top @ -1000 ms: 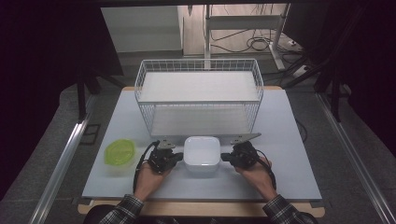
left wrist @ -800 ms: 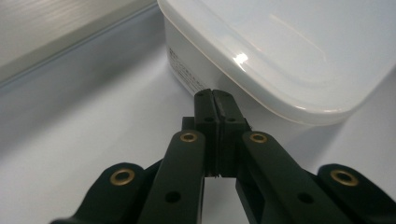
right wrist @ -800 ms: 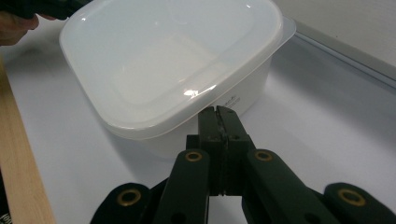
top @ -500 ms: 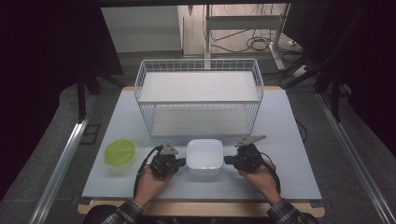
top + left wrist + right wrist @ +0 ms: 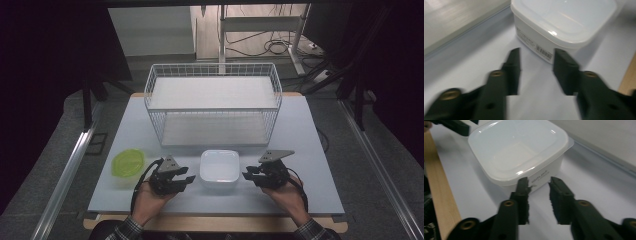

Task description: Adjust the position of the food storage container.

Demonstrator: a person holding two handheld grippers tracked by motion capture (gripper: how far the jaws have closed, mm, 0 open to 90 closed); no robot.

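Container (image 5: 219, 168), white plastic, lidless: rests on table (image 5: 310, 135) before wire basket (image 5: 213, 102). Left gripper (image 5: 186, 179) and right gripper (image 5: 247, 175), both open and empty, have drawn back, flanking it; release apparently complete.

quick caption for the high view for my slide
Two hand-held claws, left and right, open beside a white container, before a wire basket.
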